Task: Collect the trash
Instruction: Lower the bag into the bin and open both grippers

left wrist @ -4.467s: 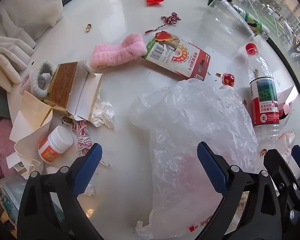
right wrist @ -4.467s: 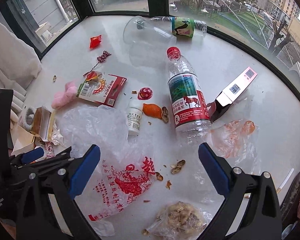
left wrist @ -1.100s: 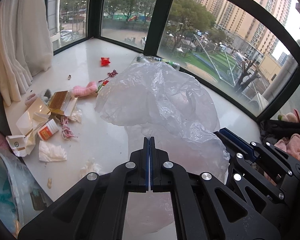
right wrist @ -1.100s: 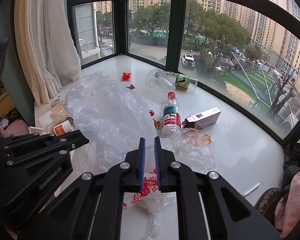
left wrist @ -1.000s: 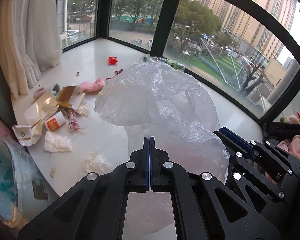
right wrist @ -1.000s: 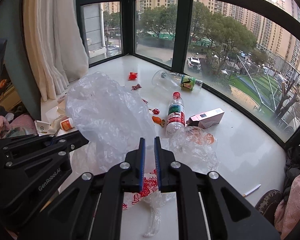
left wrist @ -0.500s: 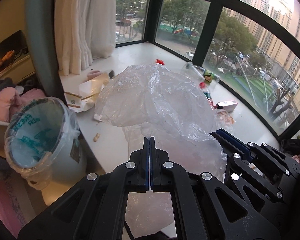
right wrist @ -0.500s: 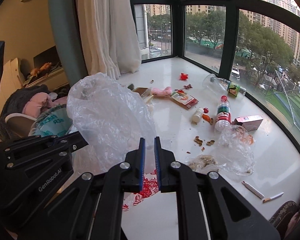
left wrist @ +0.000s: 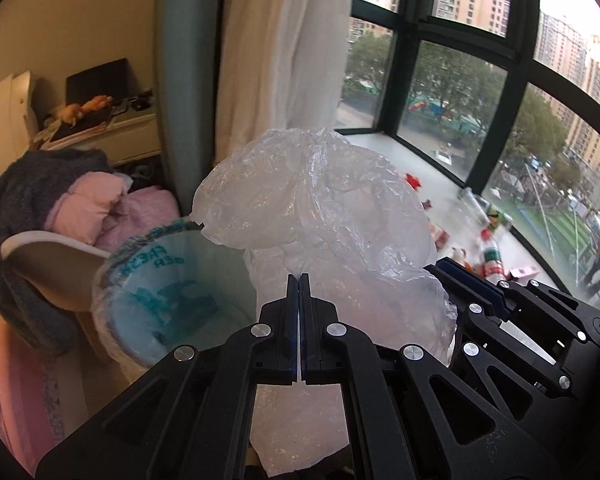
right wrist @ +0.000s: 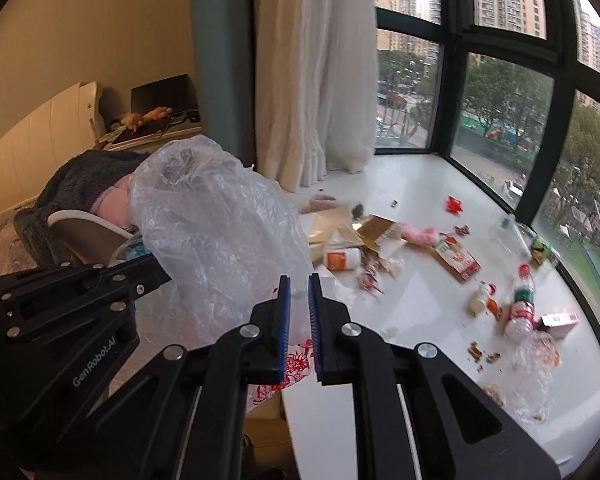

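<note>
I had both claws, left [left wrist: 299, 280] and right [right wrist: 298, 280], clamped on the plastic bag [left wrist: 320, 216], with the bin [left wrist: 156, 300] at nine o'clock.

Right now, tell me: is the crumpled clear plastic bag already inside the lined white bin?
No, the crumpled clear plastic bag hangs clamped in the left gripper, beside the lined white bin.

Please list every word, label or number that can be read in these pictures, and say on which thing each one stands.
"GenRobot.AI": on the left gripper's black body, right wrist view.
Teal letters on the bin liner: seen from behind, not legible.
Red print on the plastic bag: crumpled, unreadable.
Labels on the bottle, jar and red packet: too small and blurred.
</note>
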Tool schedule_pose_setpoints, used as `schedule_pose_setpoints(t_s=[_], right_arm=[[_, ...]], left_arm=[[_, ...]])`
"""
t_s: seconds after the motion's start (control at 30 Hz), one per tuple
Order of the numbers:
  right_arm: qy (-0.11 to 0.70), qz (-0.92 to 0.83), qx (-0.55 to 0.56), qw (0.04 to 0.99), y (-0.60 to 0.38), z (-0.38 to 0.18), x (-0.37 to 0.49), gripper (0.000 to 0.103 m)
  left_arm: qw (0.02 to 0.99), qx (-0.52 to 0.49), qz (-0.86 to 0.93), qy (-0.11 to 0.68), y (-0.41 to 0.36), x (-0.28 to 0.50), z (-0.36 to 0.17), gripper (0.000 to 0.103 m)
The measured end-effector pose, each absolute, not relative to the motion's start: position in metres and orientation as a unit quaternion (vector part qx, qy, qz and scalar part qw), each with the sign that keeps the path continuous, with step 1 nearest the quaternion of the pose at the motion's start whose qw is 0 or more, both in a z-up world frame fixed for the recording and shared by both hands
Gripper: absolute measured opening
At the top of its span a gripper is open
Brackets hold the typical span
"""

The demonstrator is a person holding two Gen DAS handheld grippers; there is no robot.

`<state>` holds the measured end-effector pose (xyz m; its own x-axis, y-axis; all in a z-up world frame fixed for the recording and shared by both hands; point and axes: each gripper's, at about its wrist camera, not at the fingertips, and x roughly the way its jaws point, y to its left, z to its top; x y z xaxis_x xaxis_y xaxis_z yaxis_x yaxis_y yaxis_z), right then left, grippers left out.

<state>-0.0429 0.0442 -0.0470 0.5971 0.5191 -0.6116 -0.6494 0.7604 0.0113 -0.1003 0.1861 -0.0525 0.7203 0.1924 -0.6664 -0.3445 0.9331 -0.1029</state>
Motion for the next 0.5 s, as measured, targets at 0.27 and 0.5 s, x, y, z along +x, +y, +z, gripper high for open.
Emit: schedule_pose_setpoints(t_s=[0.27,0.5], right_arm=[[0.318,0.369,-0.140,0.862,0.151,-0.057,-0.025,0.011],[0.373,0.341,-0.152,0.849,0.181,-0.087,-0.004,0.011]], left_arm=[[0.901,-0.154,0.196,0.355,0.297,-0.089,-0.066,0.000],[0.886,-0.142,0.166,0.410,0.329,-0.054,-0.100,0.000]])
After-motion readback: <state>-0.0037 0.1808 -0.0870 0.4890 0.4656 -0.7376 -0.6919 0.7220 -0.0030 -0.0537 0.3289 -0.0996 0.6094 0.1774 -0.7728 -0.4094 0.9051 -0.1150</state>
